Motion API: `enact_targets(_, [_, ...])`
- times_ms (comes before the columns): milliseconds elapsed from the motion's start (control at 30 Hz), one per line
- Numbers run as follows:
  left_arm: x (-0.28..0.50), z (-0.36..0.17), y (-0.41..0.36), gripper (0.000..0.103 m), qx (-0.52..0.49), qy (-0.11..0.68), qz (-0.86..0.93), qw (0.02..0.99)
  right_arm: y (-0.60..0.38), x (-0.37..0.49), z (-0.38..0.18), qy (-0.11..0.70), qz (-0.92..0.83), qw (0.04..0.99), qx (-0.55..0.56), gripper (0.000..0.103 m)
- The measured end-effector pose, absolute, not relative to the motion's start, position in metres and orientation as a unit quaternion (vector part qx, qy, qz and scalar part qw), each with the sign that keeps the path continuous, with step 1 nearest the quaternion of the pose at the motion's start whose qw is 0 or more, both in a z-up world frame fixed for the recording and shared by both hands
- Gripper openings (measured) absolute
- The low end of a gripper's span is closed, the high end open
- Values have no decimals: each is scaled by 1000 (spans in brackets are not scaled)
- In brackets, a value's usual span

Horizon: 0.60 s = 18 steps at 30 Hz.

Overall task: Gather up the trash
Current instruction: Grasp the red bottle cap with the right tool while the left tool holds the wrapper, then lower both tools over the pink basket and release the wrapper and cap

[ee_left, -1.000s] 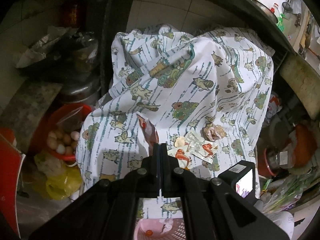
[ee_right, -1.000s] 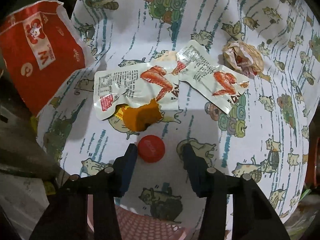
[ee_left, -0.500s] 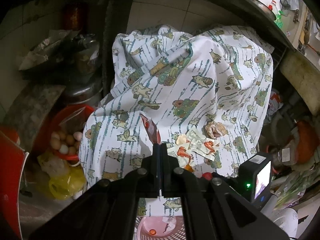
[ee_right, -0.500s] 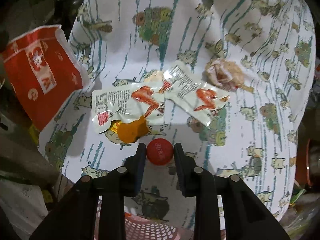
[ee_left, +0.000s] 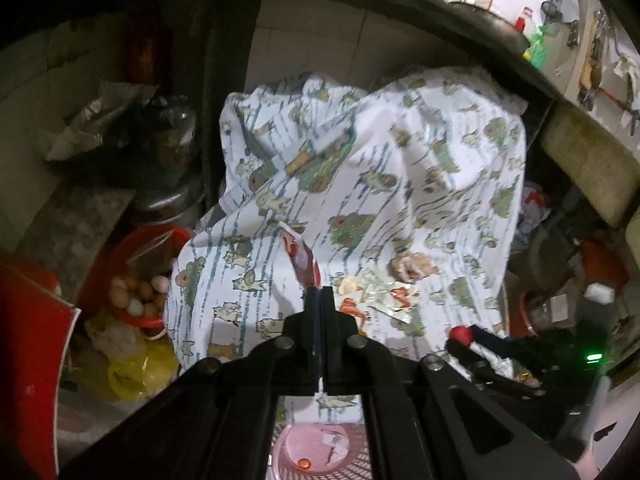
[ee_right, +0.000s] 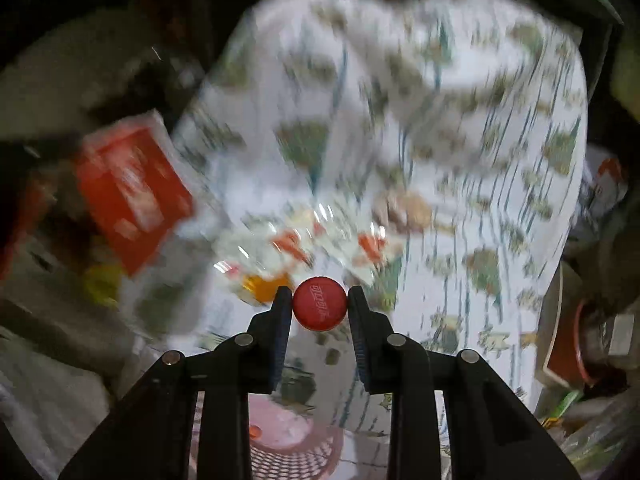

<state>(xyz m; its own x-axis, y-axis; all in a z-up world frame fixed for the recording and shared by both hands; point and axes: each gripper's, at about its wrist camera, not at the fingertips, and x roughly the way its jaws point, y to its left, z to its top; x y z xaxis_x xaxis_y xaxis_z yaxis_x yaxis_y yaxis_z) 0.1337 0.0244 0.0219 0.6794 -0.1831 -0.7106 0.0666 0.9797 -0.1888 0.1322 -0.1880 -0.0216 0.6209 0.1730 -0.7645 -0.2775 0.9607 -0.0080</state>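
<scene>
My right gripper (ee_right: 319,307) is shut on a red bottle cap (ee_right: 320,308) and holds it above the patterned cloth (ee_right: 460,160); the cap also shows in the left wrist view (ee_left: 460,334). My left gripper (ee_left: 318,292) is shut on a red and white wrapper (ee_left: 302,258), which stands up from its tips. Two shiny snack packets (ee_left: 376,300) and a crumpled brownish wad (ee_left: 412,268) lie on the cloth (ee_left: 400,168). An orange scrap (ee_right: 262,288) lies by the packets. A pink mesh basket (ee_left: 320,452) sits below both grippers.
A red bowl of eggs (ee_left: 136,292) and a yellow bag (ee_left: 136,368) are at the left of the cloth. A red carton (ee_left: 28,352) is at far left. Pots and clutter (ee_left: 568,304) crowd the right. A dark shelf edge (ee_left: 480,20) runs overhead.
My right gripper closed on the red cap and lifted it back off the cloth. The left gripper rose and drew back with the wrapper still in it.
</scene>
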Motion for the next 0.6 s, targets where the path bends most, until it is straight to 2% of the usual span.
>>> enact_targets(233, [84, 59, 14, 0, -67, 366, -94, 923, -206, 87, 25, 377, 136, 916, -14, 30])
enact_targets(433, [45, 66, 3, 0, -73, 365, -114, 921, -231, 66, 27, 395, 136, 906, 68, 30])
enact_targets(600, [25, 47, -9, 0, -86, 394, -126, 906, -250, 54, 10, 429, 142, 877, 164, 30])
